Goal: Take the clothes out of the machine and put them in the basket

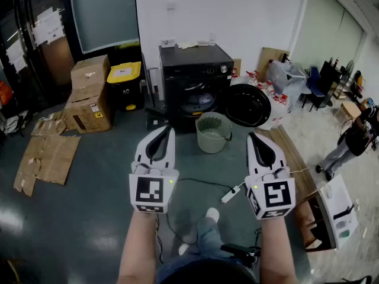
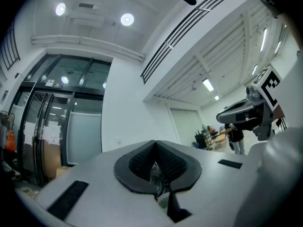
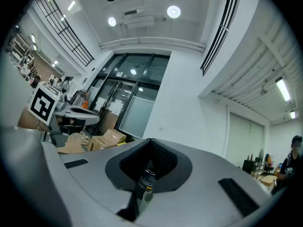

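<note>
Both clenched and empty well short of the machine (image 1: 195, 70), the left gripper (image 1: 169, 130) and right gripper (image 1: 252, 137) are best carried closer and opened before the clothes (image 1: 199, 101) in its drum, behind the basket (image 1: 211, 142) at its front, are reached.

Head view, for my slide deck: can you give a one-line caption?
Left gripper and right gripper, both shut, held out toward the black washing machine, door open, green basket in front.
</note>
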`<state>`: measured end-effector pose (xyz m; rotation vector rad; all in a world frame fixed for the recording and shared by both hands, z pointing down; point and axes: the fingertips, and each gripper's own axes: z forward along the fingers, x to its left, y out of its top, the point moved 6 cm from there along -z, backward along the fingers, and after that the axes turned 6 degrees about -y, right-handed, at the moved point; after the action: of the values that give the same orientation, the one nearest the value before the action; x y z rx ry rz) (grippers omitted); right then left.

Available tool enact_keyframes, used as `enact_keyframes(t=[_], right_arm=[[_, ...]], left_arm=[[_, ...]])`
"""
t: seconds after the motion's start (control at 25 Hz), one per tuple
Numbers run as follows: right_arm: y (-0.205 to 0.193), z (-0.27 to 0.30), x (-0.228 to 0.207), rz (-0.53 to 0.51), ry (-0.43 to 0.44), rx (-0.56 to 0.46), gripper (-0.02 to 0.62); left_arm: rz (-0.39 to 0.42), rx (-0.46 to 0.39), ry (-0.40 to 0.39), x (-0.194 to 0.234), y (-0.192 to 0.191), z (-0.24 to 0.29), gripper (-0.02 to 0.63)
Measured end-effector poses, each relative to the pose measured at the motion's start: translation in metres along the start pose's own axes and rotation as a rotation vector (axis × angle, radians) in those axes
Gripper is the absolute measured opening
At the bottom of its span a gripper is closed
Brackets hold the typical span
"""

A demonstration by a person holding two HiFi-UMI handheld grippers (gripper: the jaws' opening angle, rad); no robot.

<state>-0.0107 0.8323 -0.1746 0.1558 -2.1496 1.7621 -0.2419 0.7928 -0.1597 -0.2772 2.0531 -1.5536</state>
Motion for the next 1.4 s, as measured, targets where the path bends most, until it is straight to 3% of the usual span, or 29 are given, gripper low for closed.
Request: enact_keyframes(t=[0.2,0.36,0.48,0.52,0.56,0.6,0.64,0.72,1.08,1.4], right_arm=[[-0.004,0.003,0.002,0.007,-0.022,0.051,-0.006],[-0.010,0.009,0.005,-0.008,0.010,0.110,-0.006],[-0.016,0.014,0.004,0.053,0.020,0.119,-0.006],[-0.018,0.018,0.003,0.104,0.029,0.123,0.068],[-0.021,0.022,0.001,0.164,0.042,0.126,0.242],[-0.024,0.027,-0.001,0.225,0.046,0.127,0.396],[-0.027,0.031,-0.004,0.275,0.038,0.127,0.495],[-0.035,0.040,-0.009,0.321,0.007,0.140,0.562],[-0.061,0.093,-0.019,0.234,0.022,0.217,0.568],[-0.107,0.185,-0.055,0.230,0.074,0.254,0.565]], left_arm=[[-0.035,0.019,0.021,0.005,-0.006,-0.002,0.002],[-0.063,0.069,-0.028,0.008,-0.012,0.004,0.003],[-0.094,0.081,-0.029,0.010,-0.018,0.009,0.005],[-0.116,0.084,-0.030,0.012,-0.020,0.012,0.018],[-0.142,0.090,-0.035,0.013,-0.022,0.015,0.111],[-0.169,0.097,-0.040,0.014,-0.025,0.019,0.300],[-0.192,0.103,-0.036,0.016,-0.028,0.022,0.475],[-0.215,0.121,-0.005,0.022,-0.034,0.029,0.531],[-0.202,0.186,-0.009,0.042,-0.055,0.076,0.541],[-0.172,0.265,0.043,0.061,-0.089,0.167,0.541]])
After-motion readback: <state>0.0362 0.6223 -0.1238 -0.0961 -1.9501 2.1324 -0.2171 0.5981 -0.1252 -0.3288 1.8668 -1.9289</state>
